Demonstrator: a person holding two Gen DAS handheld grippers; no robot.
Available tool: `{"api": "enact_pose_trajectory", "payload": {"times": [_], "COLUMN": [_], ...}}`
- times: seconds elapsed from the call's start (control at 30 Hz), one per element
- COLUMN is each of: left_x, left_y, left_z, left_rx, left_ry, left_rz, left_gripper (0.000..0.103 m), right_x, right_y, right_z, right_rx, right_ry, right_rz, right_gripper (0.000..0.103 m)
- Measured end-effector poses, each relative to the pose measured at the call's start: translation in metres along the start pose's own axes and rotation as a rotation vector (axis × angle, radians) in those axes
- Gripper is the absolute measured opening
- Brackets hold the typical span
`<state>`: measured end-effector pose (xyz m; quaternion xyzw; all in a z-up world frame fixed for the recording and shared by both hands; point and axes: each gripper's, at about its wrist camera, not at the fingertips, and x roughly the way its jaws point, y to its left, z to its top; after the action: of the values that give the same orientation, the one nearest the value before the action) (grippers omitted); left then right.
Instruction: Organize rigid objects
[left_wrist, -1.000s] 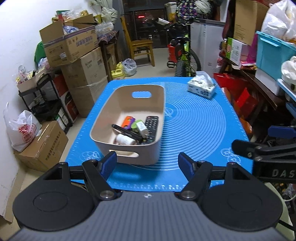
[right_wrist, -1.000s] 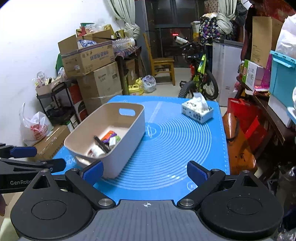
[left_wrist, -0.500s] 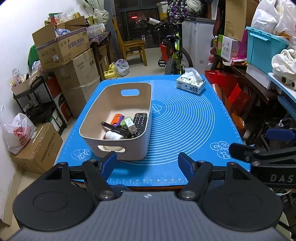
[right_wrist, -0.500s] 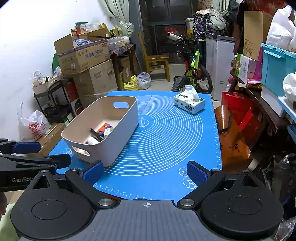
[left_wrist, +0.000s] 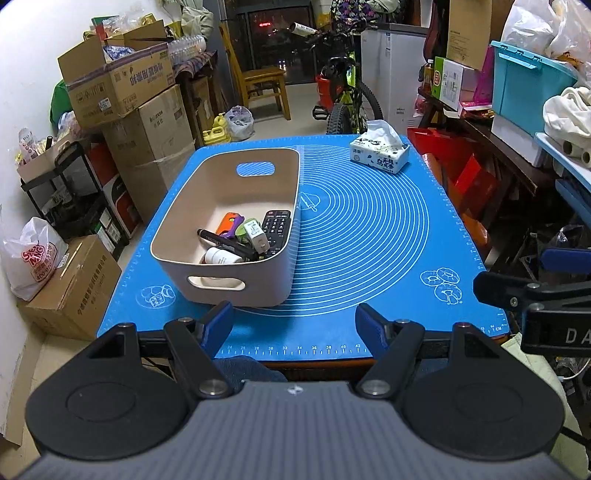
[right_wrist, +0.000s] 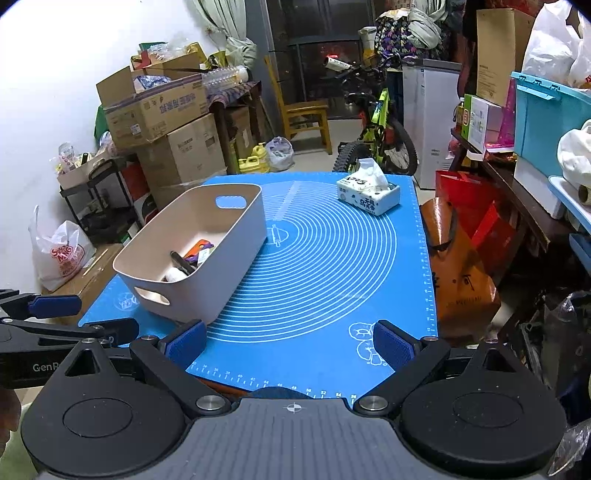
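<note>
A smooth, cream-coloured plastic bin (left_wrist: 236, 206), rectangular with rounded corners and an oval handle slot in each end wall, stands on the left half of a blue mat (left_wrist: 369, 236) printed with white concentric rings and a ruler scale along its near edge. The rigid objects lie heaped in the bin's near end: a black remote control (left_wrist: 276, 230) with rows of buttons against the right wall, a white charger plug (left_wrist: 255, 234), an orange and purple flat item (left_wrist: 229, 225), a black pen (left_wrist: 221, 240) lying diagonally, and a white cylindrical bottle (left_wrist: 221, 256) on its side. The bin's far end is bare. The right half of the mat is open apart from a soft tissue pack (left_wrist: 379, 155) at the far right corner. The left gripper (left_wrist: 295, 326) hangs over the mat's near edge, its blue-padded jaws spread with nothing between them. The right gripper (right_wrist: 290, 345) is likewise spread and holds nothing, near the bin's near corner. Cardboard boxes (left_wrist: 122, 85) crowd the left side.
</note>
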<state>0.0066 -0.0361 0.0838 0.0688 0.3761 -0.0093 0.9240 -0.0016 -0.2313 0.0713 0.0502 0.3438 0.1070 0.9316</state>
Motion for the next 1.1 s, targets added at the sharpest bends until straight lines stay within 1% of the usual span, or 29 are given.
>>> {"api": "enact_pose_trajectory", "payload": {"times": [1.1], "left_x": [0.0025], "left_y": [0.0003], "left_z": [0.0025], "left_rx": [-0.002], "left_ry": [0.005], "left_rz": [0.0], "left_gripper": [0.074], "right_x": [-0.0008], "right_y": [-0.0072], "right_z": [-0.0039], "right_rx": [0.009], "right_ry": [0.008], "right_rz": [-0.001], "right_gripper": [0.097]}}
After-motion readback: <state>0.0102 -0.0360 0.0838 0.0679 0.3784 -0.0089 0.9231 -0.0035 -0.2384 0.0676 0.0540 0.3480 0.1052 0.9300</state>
